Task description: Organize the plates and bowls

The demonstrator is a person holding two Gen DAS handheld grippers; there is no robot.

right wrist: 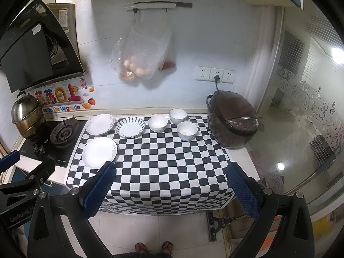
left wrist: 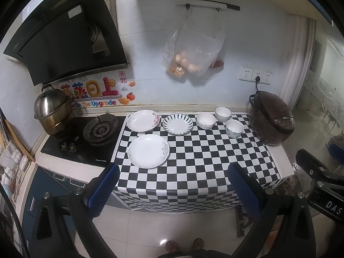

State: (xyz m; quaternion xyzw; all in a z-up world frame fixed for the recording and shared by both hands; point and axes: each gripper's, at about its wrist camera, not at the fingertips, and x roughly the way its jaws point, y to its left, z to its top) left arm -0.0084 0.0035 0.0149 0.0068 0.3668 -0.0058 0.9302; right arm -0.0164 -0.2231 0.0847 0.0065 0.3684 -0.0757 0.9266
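Three plates lie on the checkered mat (left wrist: 193, 167): a white plate with a grey flower (left wrist: 148, 151) (right wrist: 99, 152) at the front left, a pink-flowered plate (left wrist: 143, 120) (right wrist: 100, 124) behind it, and a dark-striped plate (left wrist: 177, 124) (right wrist: 130, 127) beside that. Three white bowls (left wrist: 206, 120) (left wrist: 223, 114) (left wrist: 234, 128) stand to the right, also in the right wrist view (right wrist: 157, 123) (right wrist: 178, 116) (right wrist: 187, 130). My left gripper (left wrist: 174, 191) is open and empty, held back from the counter's front edge. My right gripper (right wrist: 172, 191) is likewise open and empty.
A brown rice cooker (left wrist: 272, 118) (right wrist: 233, 119) stands at the mat's right end. A gas hob (left wrist: 86, 137) with a steel steamer pot (left wrist: 52, 111) is on the left. A bag of eggs (left wrist: 191, 53) hangs on the wall. Tiled floor lies below.
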